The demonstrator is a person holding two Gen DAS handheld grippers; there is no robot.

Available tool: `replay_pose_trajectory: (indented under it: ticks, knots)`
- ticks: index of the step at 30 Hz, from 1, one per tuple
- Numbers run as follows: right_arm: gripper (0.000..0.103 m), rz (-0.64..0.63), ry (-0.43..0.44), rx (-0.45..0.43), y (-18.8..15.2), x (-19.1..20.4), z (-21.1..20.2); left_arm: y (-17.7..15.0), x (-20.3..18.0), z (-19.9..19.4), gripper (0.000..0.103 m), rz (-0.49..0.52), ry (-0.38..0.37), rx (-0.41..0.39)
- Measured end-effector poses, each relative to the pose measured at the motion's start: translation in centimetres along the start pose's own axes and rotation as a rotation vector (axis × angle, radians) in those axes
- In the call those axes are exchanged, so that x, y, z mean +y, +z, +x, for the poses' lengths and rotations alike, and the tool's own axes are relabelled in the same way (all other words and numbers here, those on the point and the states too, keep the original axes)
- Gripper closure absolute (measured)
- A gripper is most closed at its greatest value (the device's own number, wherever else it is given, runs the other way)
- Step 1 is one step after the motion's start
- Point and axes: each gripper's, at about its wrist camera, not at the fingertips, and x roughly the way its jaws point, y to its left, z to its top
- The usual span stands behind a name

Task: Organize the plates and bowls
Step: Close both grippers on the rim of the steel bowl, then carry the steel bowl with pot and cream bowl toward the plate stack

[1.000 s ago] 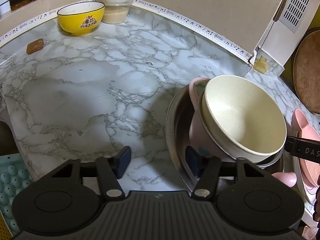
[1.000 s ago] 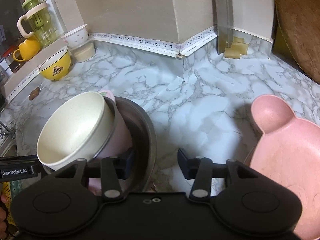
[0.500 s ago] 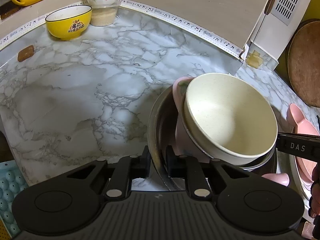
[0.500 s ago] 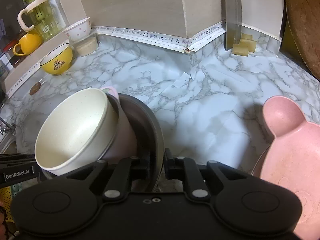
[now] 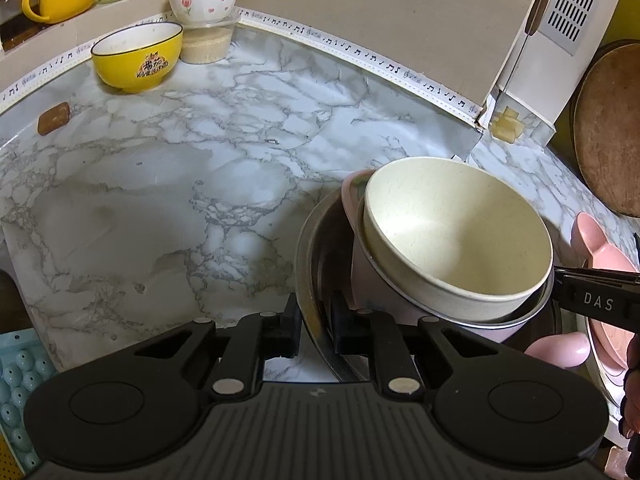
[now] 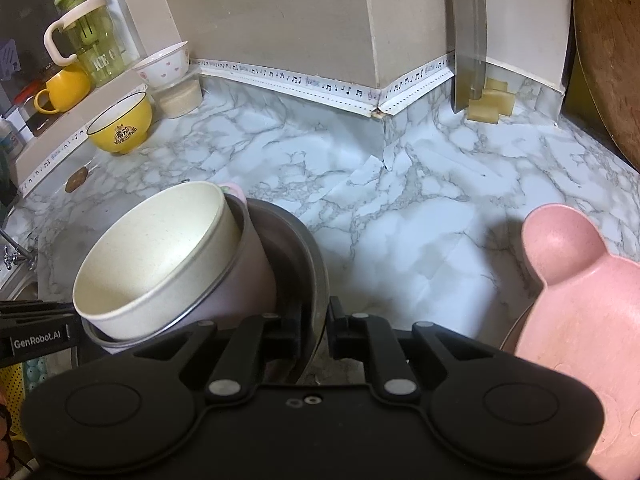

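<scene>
A dark metal plate [image 5: 308, 264] carries a tilted stack: a cream bowl [image 5: 456, 236] nested in a metal bowl inside a pink bowl [image 5: 372, 284]. My left gripper [image 5: 316, 330] is shut on the plate's near left rim. My right gripper [image 6: 314, 330] is shut on the plate's [image 6: 316, 276] opposite rim, with the cream bowl [image 6: 156, 256] to its left. The plate is held a little above the marble counter [image 5: 160, 184]. A pink bear-shaped plate [image 6: 580, 304] lies at the right.
A yellow bowl [image 5: 138, 58] and a white bowl [image 5: 204, 0] on a container stand at the back left. A yellow mug [image 6: 64, 88] and green jug [image 6: 90, 48] sit on the ledge. A cleaver [image 6: 468, 36] and wooden board [image 6: 608, 52] lean at the back right.
Both grippers closed from open onto opposite rims of the dark plate. The plate with its bowl stack has since risen slightly off the counter.
</scene>
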Motion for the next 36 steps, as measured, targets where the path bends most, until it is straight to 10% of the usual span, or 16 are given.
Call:
replay_pose_trajectory:
  ticks: [36]
  knots:
    - [0.090,0.120,-0.089,-0.193,-0.3,-6.0,-10.7,3.4,-10.1,-3.7,0.089,0.207,-0.162,-0.073]
